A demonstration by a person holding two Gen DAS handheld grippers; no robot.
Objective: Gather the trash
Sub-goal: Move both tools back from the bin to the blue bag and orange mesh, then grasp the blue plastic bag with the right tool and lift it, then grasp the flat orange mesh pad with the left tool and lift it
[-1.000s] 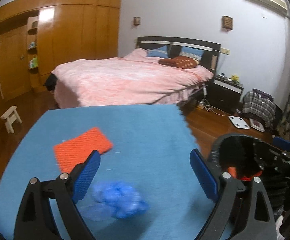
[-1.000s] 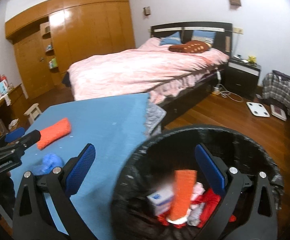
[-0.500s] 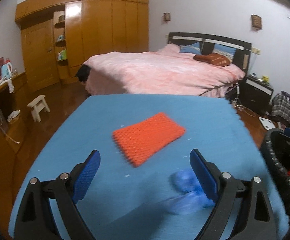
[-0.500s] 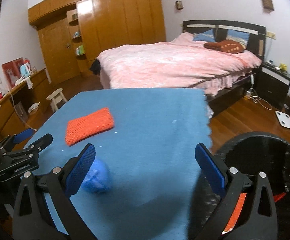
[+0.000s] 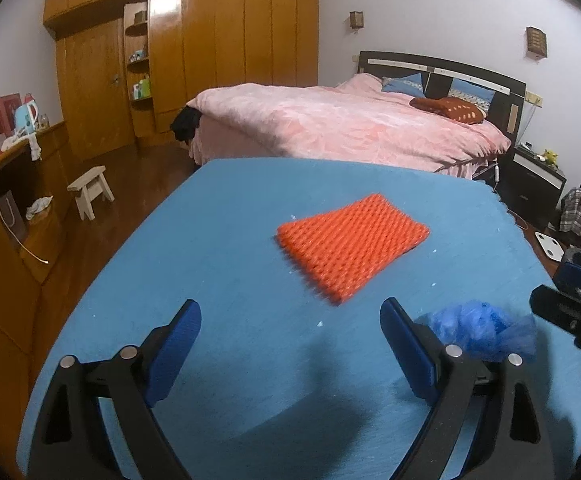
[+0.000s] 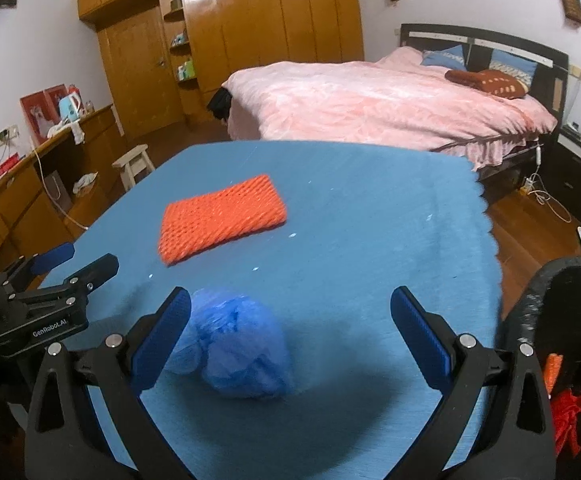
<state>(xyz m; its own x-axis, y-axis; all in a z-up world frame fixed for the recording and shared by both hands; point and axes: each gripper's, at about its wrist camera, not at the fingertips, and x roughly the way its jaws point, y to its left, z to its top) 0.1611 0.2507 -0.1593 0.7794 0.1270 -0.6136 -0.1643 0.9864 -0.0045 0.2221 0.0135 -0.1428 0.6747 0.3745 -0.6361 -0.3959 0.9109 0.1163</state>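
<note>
Pickup step: both hand-held grippers, left [image 5: 290, 340] & right [image 6: 290, 328], released, nothing held. Blue plastic wad [image 6: 238, 354] lies on worktop [image 6: 370, 240] by right's left finger; orange foam net [image 5: 350, 242] further back. Next, prob: centre on wad, clench, carry to bin [image 6: 562, 320] at right.

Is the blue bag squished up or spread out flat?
Squished up. The blue bag sits in a crumpled ball on the table, not flat like the orange net.
</note>
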